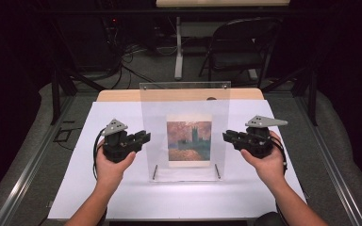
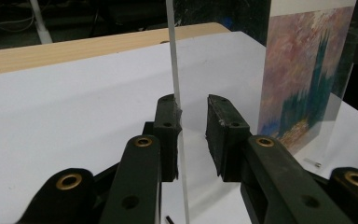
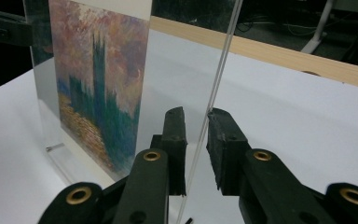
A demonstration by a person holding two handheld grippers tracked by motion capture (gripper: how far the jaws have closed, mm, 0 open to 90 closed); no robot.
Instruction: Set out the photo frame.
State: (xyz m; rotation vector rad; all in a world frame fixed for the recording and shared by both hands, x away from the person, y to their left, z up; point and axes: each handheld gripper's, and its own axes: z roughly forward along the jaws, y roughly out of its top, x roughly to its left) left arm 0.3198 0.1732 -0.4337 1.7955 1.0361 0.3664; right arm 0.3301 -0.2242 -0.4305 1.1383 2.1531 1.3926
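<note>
A clear acrylic frame (image 1: 184, 99) stands upright mid-table, with a painted print (image 1: 189, 141) of towers under an orange sky inside it. My left gripper (image 1: 143, 137) is at its left edge, my right gripper (image 1: 227, 136) at its right edge. In the left gripper view the panel's edge (image 2: 172, 56) runs between the jaws of the left gripper (image 2: 193, 112); one pad (image 2: 168, 126) lies against it and the other stands clear. In the right gripper view the edge (image 3: 223, 60) passes between the jaws of the right gripper (image 3: 196, 122), with a gap on one side.
A white sheet (image 1: 122, 188) covers the wooden table (image 1: 122, 95). Two thin metal pegs (image 1: 155, 172) prop the frame at its foot. Behind the table stand a folding chair (image 1: 240, 47) and cables on the floor. Metal rails run along both table sides.
</note>
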